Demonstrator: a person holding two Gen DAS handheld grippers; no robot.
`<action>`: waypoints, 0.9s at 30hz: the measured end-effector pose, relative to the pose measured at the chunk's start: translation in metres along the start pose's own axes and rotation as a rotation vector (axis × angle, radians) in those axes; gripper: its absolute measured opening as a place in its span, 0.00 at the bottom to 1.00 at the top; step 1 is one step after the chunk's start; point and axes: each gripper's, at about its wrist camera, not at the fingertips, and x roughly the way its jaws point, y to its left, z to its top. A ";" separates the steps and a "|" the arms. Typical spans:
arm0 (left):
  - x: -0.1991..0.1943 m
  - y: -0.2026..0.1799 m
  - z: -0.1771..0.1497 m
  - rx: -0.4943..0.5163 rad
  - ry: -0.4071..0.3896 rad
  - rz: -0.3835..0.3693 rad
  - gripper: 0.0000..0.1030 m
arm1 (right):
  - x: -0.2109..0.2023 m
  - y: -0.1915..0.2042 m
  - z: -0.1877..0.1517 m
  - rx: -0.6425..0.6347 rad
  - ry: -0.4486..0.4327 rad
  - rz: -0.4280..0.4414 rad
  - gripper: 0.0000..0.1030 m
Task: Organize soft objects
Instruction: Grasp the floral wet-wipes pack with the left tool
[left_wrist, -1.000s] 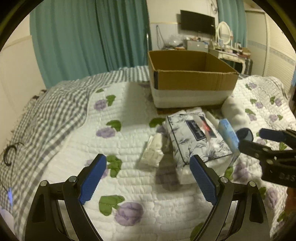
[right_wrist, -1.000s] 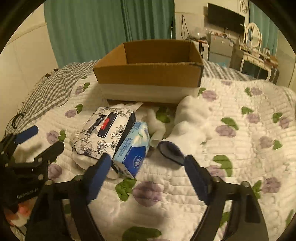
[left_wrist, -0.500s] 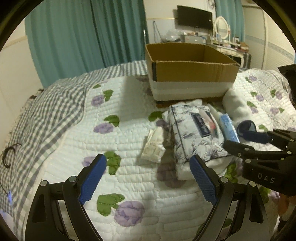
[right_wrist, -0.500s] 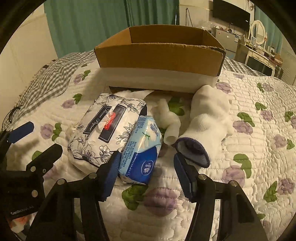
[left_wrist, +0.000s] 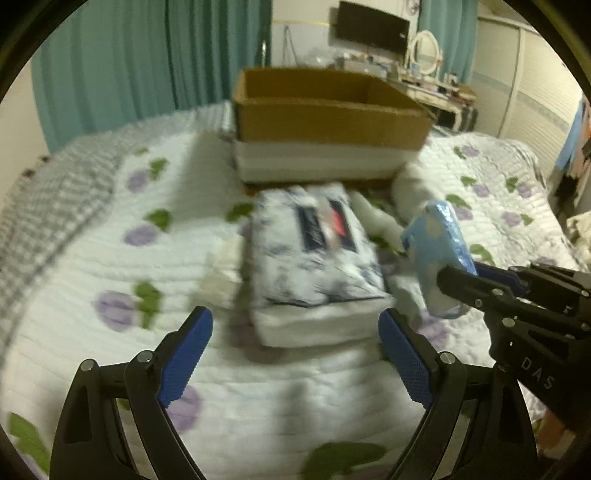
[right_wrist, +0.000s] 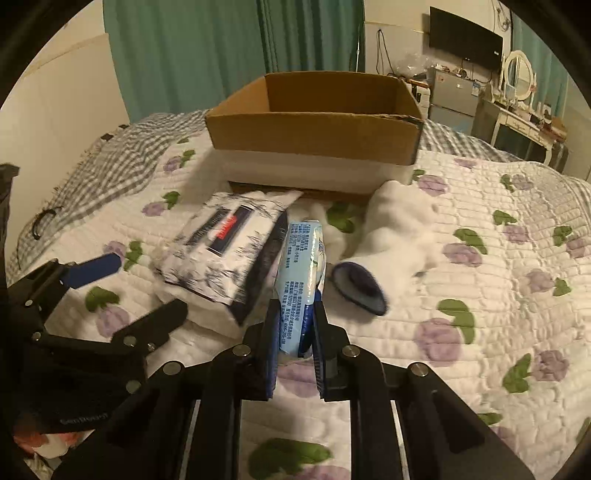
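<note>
tissue pack: the small blue tissue pack (right_wrist: 303, 280) lies near the middle of the bed, just right of the big flowered pack (right_wrist: 225, 251) and left of the white sock (right_wrist: 391, 229); its near end is in the right gripper (right_wrist: 295, 332)
right gripper: jaws have just been closing and are now pinching the near end of the tissue pack, which looks tipped up on edge
left gripper: the left gripper (left_wrist: 295, 354) has its blue pads spread wide with nothing between them, over the quilt (left_wrist: 110, 236) near the flowered pack
handling: likely light and squashy, with a slick plastic wrap; a hold on one end may let it sag or slip, so a grip nearer the middle seems safer
goal: the cardboard box (right_wrist: 314, 125) stands at the far side, probably where it goes
right view only: the print on the wrap and the pads biting in
left view only: the pack from the side, lifted off the quilt, though blurred
</note>
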 end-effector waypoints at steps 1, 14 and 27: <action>0.003 -0.003 0.000 -0.013 0.013 -0.025 0.90 | 0.000 -0.002 -0.001 0.003 0.002 -0.002 0.14; 0.041 -0.024 0.007 -0.008 0.047 -0.030 0.90 | 0.010 -0.024 -0.002 0.027 0.022 -0.001 0.14; 0.054 -0.030 0.013 0.078 0.032 -0.103 0.54 | 0.011 -0.024 -0.003 0.035 0.027 0.010 0.14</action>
